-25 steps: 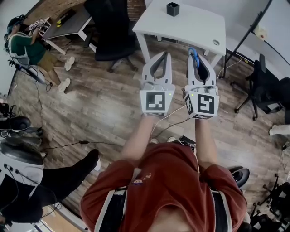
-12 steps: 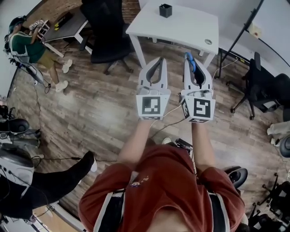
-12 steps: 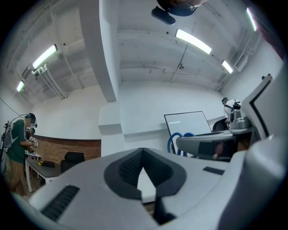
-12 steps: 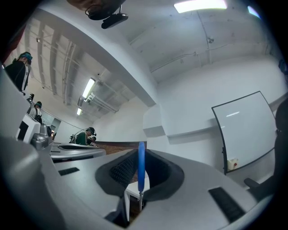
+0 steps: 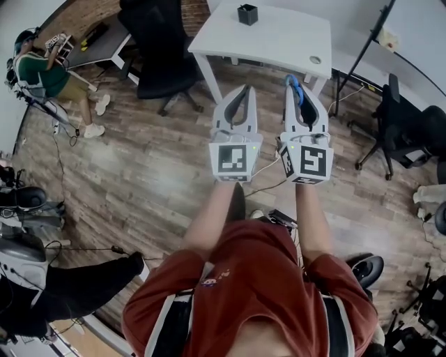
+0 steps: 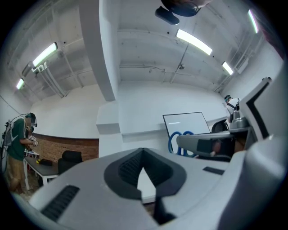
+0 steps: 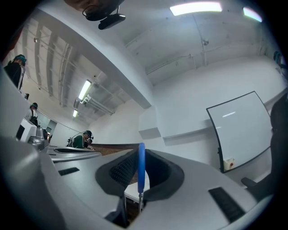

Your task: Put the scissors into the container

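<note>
Left gripper (image 5: 243, 90): jaws closed, empty.
Right gripper (image 5: 301, 96): clenched on scissors (image 5: 295, 85).
Scissors' place: above the floor, short of the table (image 5: 279, 43); container (image 5: 247, 14) well apart at its far edge.
Axis: along the jaws, blue handles leading, blades toward the person.
Risk: the thin, edge-on grip may slip; handles arriving first could catch the rim and tip the container.

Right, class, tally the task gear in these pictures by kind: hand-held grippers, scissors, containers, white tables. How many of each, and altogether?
Grippers: 2 (left gripper, right gripper)
Scissors: 1
Container: 1
White table: 1
Total: 5
</note>
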Demonstrator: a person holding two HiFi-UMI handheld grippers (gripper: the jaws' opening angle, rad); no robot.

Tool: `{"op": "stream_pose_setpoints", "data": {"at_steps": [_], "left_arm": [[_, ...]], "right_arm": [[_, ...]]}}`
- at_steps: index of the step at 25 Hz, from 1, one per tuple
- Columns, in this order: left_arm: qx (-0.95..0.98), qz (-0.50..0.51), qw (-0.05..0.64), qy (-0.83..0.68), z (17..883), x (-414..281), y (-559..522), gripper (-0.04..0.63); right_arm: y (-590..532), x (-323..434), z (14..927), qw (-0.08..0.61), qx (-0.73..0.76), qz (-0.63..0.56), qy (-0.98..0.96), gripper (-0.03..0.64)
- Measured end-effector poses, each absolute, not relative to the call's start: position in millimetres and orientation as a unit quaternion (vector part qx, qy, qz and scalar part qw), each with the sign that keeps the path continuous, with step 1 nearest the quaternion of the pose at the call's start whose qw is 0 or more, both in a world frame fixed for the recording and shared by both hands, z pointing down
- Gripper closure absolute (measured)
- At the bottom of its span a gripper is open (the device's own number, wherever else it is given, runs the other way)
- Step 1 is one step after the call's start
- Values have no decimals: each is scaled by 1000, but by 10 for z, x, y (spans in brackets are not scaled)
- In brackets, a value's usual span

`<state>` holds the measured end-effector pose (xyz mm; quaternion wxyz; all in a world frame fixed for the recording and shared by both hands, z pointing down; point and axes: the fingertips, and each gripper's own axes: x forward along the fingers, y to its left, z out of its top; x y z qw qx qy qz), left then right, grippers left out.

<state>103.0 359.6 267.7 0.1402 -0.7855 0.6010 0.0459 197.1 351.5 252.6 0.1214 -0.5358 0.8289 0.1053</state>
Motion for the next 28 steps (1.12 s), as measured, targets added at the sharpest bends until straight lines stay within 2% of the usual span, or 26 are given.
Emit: {"op": "stream_pose_setpoints", "data": {"at_steps": [10, 28], "left_arm": [[-776, 56, 136, 614, 2742, 763, 3186, 583], [-785, 55, 130, 603, 2728, 8, 1666, 583]], "right_arm": [[3032, 1728, 2626, 115, -530, 104, 834, 561], [1583, 915, 2682, 85, -531, 103, 837, 561]]}}
